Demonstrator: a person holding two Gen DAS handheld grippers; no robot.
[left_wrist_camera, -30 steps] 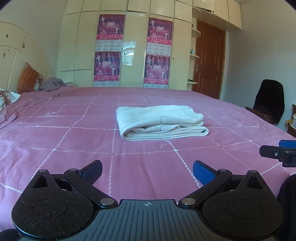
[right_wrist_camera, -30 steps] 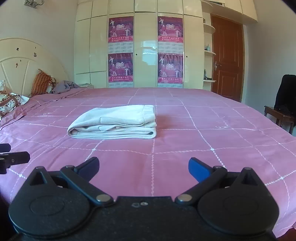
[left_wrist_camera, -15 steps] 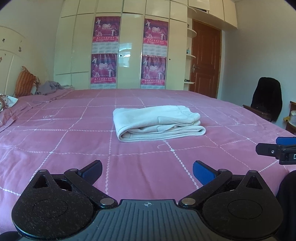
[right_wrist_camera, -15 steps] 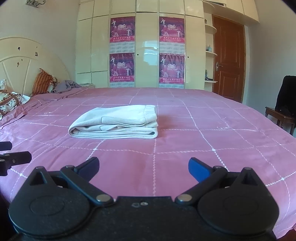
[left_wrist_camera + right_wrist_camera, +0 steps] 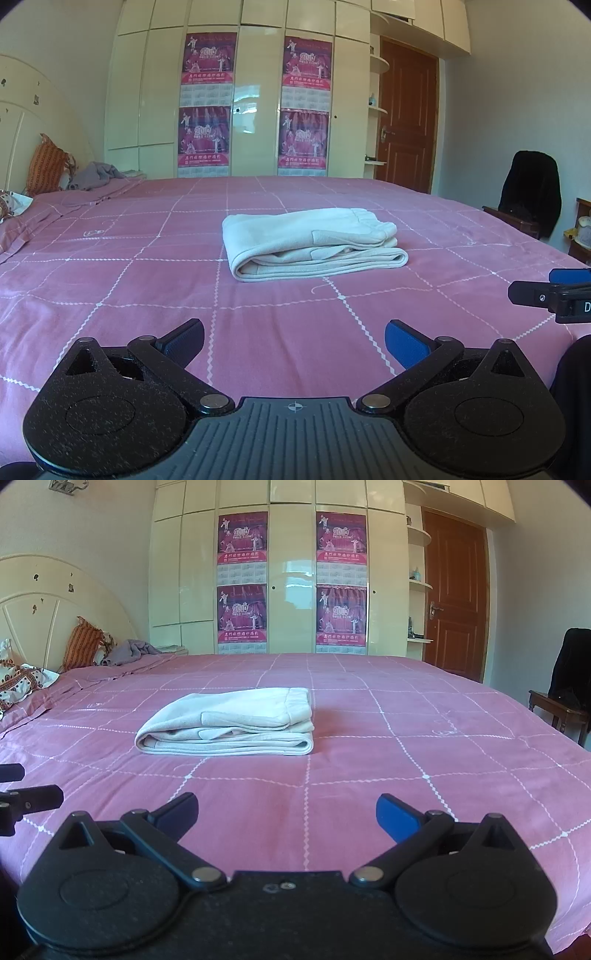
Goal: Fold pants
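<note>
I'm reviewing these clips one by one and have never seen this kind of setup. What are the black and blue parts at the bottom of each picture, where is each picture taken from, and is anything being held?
There is no robot here: a person holds a two-finger gripper in each hand, and each gripper carries a wide-angle camera that looks forward along its fingers. The black and blue parts at the bottom are those fingers.

One picture is taken from the left gripper, the other from the right gripper. Each camera also catches the other gripper at the edge of its view.

Both look across a bed with a pink bedspread. On it lie light-coloured pants, folded into a compact stack. A wardrobe with posters stands behind, and a chair with dark clothing is off to the side.

Nothing is held: both grippers are open, short of the pants and not touching them.
</note>
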